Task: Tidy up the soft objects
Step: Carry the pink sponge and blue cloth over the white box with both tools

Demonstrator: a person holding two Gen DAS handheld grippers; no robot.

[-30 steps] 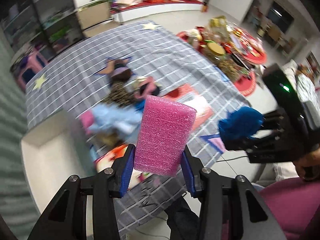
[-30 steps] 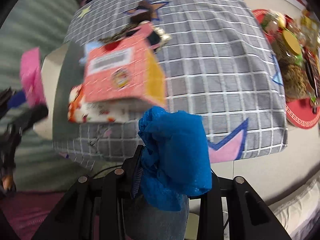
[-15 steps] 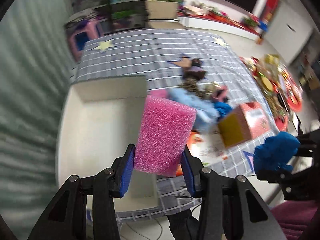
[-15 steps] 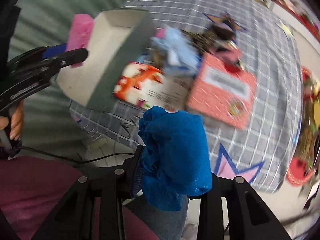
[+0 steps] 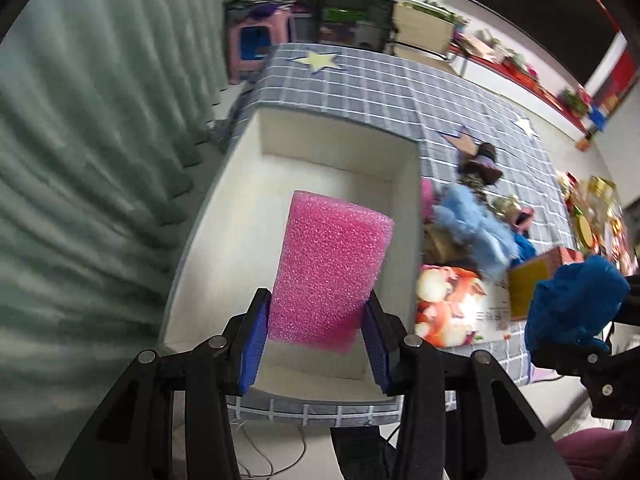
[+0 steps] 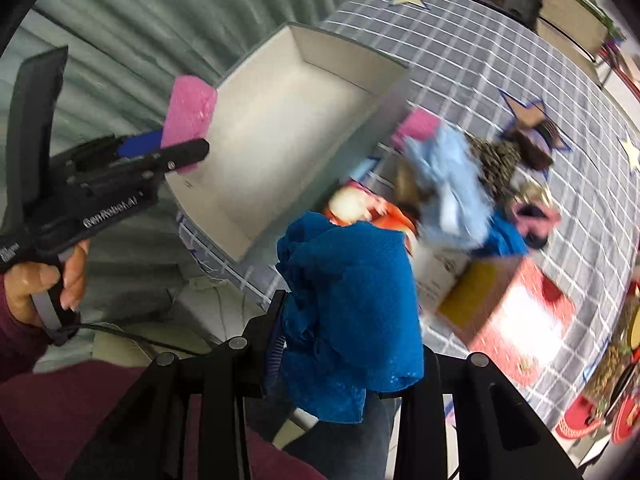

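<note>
My left gripper is shut on a pink foam block and holds it over the near end of an empty white box. The block and the box also show in the right wrist view. My right gripper is shut on a crumpled blue cloth, held off the table's near edge, to the right of the box. The cloth also shows in the left wrist view.
On the grey checked tablecloth right of the box lie a light blue soft item, a doll, a printed packet and a red-and-yellow carton. A green curtain hangs left.
Both grippers have swung left. The pink block now sits over the white box. The blue cloth has come closer to the box's right side. Both grips are unchanged.
</note>
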